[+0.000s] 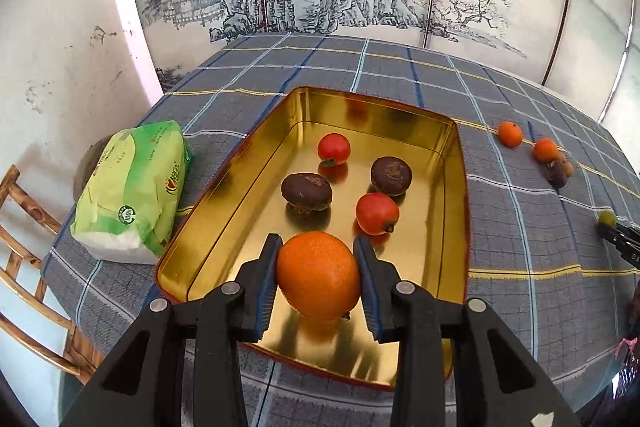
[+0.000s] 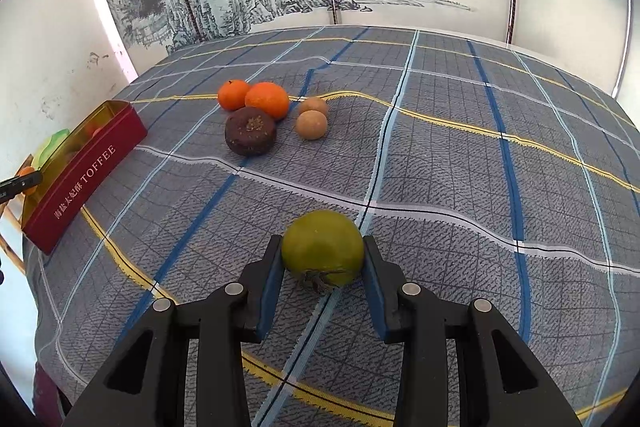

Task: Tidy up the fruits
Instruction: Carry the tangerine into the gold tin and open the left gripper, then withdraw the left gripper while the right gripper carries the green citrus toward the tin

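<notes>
The left gripper (image 1: 317,267) is clamping an orange (image 1: 318,275) between its narrowly parted jaws, holding it above the near end of the gold-lined tin (image 1: 224,215), which is sitting on the checked cloth of the desk (image 1: 520,227) beside a green tissue pack (image 1: 132,187); inside the tin are lying two red fruits (image 1: 334,149) and two dark brown fruits (image 1: 306,191). The right gripper (image 2: 323,259) is pinching a green fruit (image 2: 322,247) over the cloth, its jaws pressing both sides; further back, two oranges (image 2: 267,100), a dark brown fruit (image 2: 250,131) and two small tan balls (image 2: 311,125) are clustering together, well apart from the red-sided tin
</notes>
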`<action>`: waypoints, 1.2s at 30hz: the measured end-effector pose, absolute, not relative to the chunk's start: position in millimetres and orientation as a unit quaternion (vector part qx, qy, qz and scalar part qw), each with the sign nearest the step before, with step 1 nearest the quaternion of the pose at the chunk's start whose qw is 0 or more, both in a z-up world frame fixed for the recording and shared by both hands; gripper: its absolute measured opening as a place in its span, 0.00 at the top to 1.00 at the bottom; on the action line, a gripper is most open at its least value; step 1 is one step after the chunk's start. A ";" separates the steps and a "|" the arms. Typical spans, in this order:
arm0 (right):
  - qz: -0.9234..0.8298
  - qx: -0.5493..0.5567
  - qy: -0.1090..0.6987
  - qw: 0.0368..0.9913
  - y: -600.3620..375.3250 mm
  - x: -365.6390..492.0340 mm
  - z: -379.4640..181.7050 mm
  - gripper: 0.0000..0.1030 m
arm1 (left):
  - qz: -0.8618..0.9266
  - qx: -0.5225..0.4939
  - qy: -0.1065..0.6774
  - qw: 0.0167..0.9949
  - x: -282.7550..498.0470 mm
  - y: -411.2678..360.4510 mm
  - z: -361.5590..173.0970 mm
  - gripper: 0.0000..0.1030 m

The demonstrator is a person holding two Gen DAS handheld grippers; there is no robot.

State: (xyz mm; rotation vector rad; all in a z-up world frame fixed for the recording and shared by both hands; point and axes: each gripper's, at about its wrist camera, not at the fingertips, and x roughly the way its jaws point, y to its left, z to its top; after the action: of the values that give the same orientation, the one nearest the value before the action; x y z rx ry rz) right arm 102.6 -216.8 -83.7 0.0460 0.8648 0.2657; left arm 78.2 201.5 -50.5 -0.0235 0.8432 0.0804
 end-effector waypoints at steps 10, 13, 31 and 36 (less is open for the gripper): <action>0.128 0.022 0.418 0.899 -216.5 102.8 -83.5 0.62 | 0.049 0.001 0.409 0.911 91.8 200.1 -58.5 0.68; 0.128 0.022 0.418 0.899 -216.3 102.8 -83.4 0.62 | 0.059 0.009 0.399 0.915 90.9 198.2 -56.7 0.68; 0.114 0.021 0.420 0.900 -220.9 102.1 -83.7 0.62 | 0.082 0.063 0.341 0.934 64.0 166.0 -26.6 0.37; 0.113 0.025 0.422 0.899 -224.0 96.6 -83.0 0.62 | 0.081 0.069 0.337 0.935 59.9 160.8 -23.7 0.31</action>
State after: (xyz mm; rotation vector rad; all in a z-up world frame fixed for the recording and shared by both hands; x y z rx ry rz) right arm 96.6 -224.0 -83.0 0.0511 0.8730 0.2349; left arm 59.9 160.8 -23.7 0.1405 0.6888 0.1661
